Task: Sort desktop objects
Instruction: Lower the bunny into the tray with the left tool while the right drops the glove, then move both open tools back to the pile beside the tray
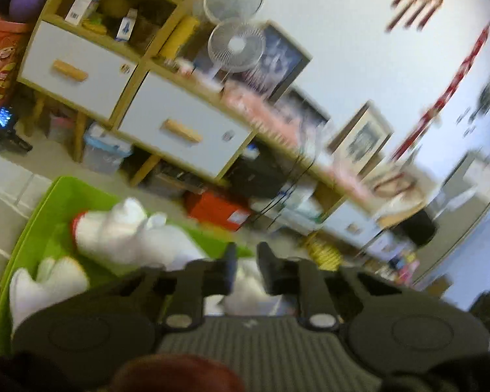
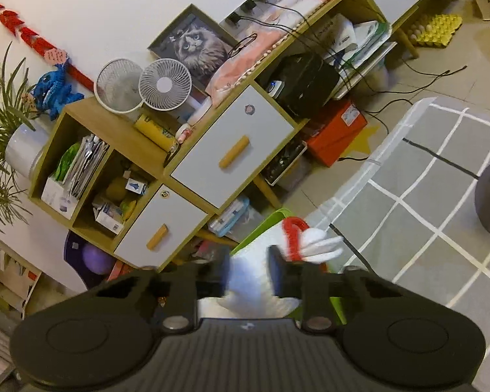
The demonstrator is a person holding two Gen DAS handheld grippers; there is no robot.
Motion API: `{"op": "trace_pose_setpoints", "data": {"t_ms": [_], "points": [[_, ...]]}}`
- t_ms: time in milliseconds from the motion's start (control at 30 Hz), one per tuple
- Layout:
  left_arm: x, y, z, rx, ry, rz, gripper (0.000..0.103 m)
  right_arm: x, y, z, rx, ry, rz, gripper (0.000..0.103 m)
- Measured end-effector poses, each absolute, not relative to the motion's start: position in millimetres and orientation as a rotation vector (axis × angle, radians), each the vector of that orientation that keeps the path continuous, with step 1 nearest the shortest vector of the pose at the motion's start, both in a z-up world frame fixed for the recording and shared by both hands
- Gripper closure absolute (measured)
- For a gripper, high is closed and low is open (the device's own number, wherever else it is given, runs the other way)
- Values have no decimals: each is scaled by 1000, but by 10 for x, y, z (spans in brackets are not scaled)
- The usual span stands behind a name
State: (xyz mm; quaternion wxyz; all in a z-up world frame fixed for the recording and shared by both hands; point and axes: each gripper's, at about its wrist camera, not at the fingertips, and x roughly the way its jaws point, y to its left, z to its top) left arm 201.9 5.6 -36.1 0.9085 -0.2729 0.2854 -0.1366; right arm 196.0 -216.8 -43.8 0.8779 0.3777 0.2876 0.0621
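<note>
Jaws of both grippers clenched on white gloves [image 2: 254, 281], tilted over green bin [image 1: 42, 215].

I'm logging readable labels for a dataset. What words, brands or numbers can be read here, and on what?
None can be read.
White label on the orange-red cardboard box: too small.
Small white cartons in the wooden shelf cubby: print too small.
Barcoded white box in the left wrist view: blurred.
Red paper wall banner: nothing legible.
</note>
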Motion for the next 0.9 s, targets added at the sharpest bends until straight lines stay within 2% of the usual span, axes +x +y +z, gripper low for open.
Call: {"op": "trace_pose_setpoints", "data": {"t_ms": [233, 533, 667, 900], "points": [[2120, 62, -830, -521, 675, -247, 92, 2157, -1856, -640, 638, 725, 158, 88], [2125, 145, -847, -528, 703, -254, 91, 2171, -1870, -687, 642, 746, 159, 88], [2033, 81, -710, -471, 719, -247, 82, 2083, -1891, -588, 640, 753, 155, 84], [1782, 13, -493, -422, 742, -239, 77, 1861, -1882, -375, 605, 771, 161, 72]]}}
